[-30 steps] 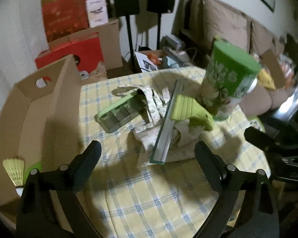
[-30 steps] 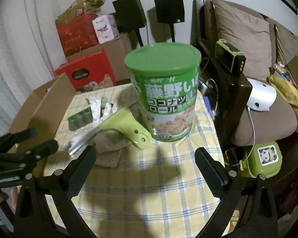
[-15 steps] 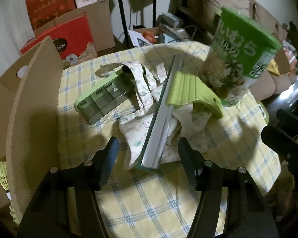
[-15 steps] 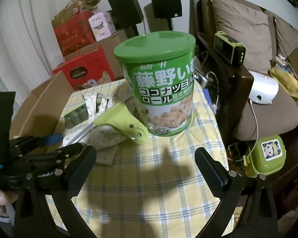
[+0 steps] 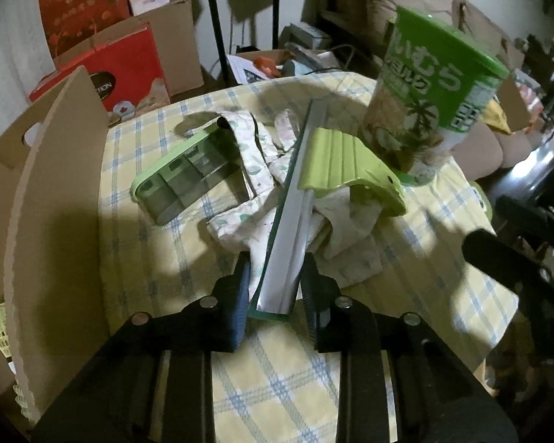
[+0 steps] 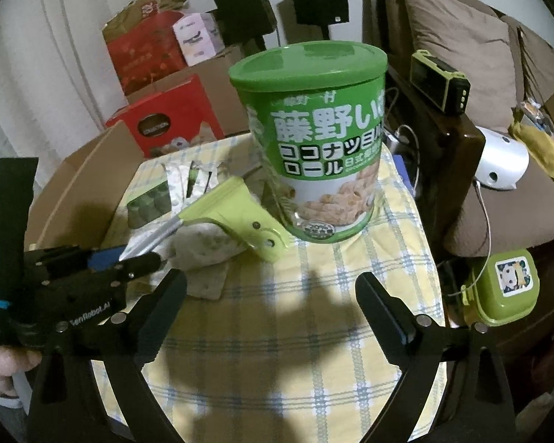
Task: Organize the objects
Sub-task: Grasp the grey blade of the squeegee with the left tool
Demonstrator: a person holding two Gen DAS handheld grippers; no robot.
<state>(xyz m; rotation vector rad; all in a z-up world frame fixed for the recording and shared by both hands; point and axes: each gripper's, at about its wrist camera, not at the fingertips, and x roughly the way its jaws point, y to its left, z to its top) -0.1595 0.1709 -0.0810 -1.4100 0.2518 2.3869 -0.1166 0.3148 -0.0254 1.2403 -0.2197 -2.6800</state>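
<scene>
A squeegee with a silver blade and a lime green handle lies across a crumpled patterned cloth on the checked tablecloth. My left gripper is shut on the near end of the blade; it also shows in the right wrist view. A green lidded snack can stands upright behind the handle. A green compartment box lies left of the cloth. My right gripper is open and empty, in front of the can.
An open cardboard box stands at the table's left edge. Red gift boxes and speaker stands are behind the table. A sofa and a dark wooden side table are on the right, with a green lunch box below.
My left gripper moved forward and down to the squeegee and closed its fingers on the blade's near end. The right gripper stayed open and edged slightly closer to the can.
</scene>
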